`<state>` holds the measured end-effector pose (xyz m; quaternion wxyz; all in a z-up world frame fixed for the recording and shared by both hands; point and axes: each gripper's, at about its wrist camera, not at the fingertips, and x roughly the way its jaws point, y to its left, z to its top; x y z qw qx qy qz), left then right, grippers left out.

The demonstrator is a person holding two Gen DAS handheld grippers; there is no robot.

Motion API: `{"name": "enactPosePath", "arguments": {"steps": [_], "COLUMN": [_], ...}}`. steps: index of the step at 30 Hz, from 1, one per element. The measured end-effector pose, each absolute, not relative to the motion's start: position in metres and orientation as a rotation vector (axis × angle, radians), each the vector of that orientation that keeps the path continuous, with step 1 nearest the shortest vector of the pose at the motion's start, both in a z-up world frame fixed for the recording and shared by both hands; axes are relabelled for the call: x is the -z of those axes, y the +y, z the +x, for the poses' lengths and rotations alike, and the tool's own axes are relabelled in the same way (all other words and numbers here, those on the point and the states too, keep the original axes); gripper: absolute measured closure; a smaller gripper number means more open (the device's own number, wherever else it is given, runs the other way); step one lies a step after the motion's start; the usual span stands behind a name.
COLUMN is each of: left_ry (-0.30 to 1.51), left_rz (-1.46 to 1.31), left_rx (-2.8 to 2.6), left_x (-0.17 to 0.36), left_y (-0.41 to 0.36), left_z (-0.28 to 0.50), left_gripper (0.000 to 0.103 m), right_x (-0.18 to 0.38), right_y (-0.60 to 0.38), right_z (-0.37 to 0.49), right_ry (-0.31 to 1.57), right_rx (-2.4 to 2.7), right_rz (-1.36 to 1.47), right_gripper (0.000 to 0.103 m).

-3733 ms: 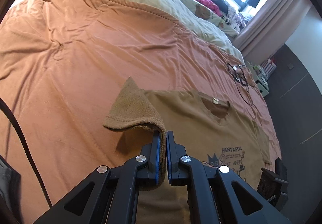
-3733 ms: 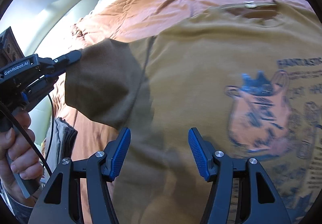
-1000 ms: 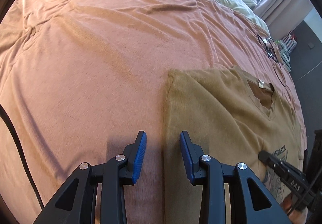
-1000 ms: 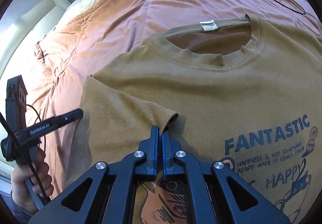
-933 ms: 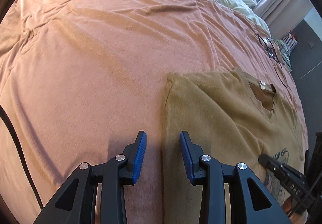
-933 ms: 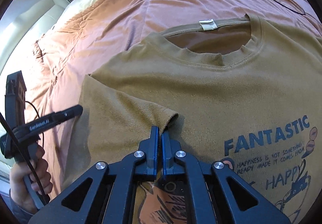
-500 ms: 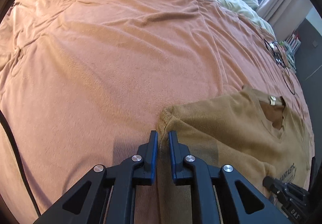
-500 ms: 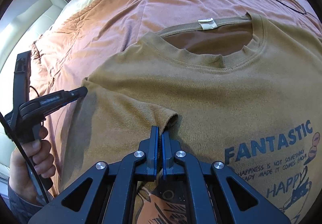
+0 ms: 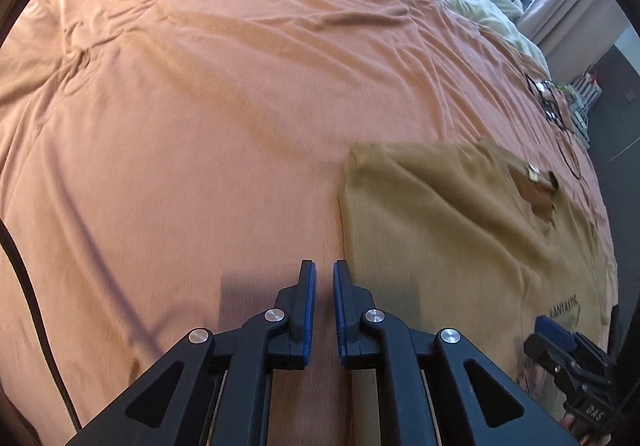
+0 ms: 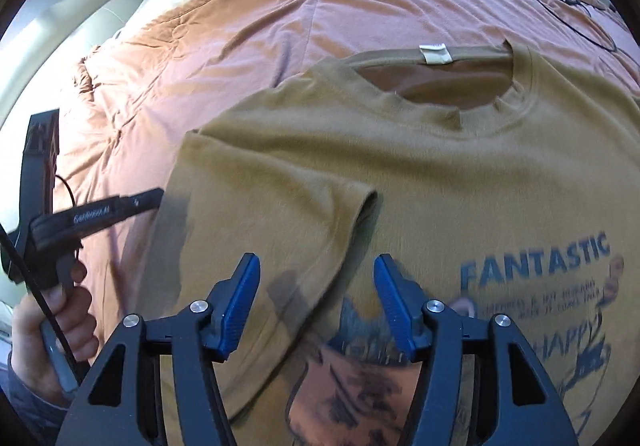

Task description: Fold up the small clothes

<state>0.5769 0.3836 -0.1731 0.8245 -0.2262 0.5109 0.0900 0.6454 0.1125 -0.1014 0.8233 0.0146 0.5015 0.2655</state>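
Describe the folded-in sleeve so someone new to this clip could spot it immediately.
Start at the orange bedspread, then find the tan T-shirt lying on it, print up. The sleeve is the flap folded over the chest beside the collar, its hemmed edge ending just left of the blue "FANTASTIC" lettering.

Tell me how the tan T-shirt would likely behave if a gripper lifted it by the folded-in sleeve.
The T-shirt looks thin and limp, lying flat with soft creases, so it would probably drape and sag. The folded sleeve just rests on the chest, so it would likely unfold. The bedspread is wrinkled fabric, so pushing may bunch it.
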Motion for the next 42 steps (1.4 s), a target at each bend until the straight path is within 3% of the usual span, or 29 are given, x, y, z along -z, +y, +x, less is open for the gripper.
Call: {"name": "enactPosePath", "arguments": {"steps": [3,7,10,14,22,25,30,42], "left_ry": [1.094,1.086,1.084,1.089,1.087,1.09,1.11,1.077], "left_rz": [-0.496,-0.501,-0.514,-0.524,-0.515,-0.497,-0.497,-0.477], "left_rx": [-0.175,-0.169,-0.163,-0.152,-0.108,-0.104,-0.14,-0.193], "left_x": [0.17,0.164,0.161,0.16,0.161,0.163,0.175,0.162], "left_y": [0.374,0.362,0.355,0.346,0.328,0.322,0.326,0.337], "left_z": [0.552,0.525,0.506,0.488,0.462,0.458,0.454,0.439], "left_gripper": [0.09,0.069,0.069,0.069,0.069,0.069,0.069,0.071], "right_x": [0.099,0.097,0.099,0.107,0.116,0.119,0.124,0.094], "right_y": [0.1,0.088,0.081,0.077,0.078,0.08,0.084,0.074], "right_z": [0.633,0.616,0.601,0.589,0.581,0.581,0.584,0.574], "right_ry": [1.07,1.073,1.08,1.124,1.181,1.203,1.226,1.161], "right_rx": [-0.575,-0.6,-0.62,-0.64,-0.663,-0.655,-0.632,-0.58], "right_rz": [0.075,0.121,0.135,0.178,0.241,0.253,0.265,0.178], "right_gripper": [0.046,0.046,0.048,0.058,0.058,0.067,0.101,0.1]}}
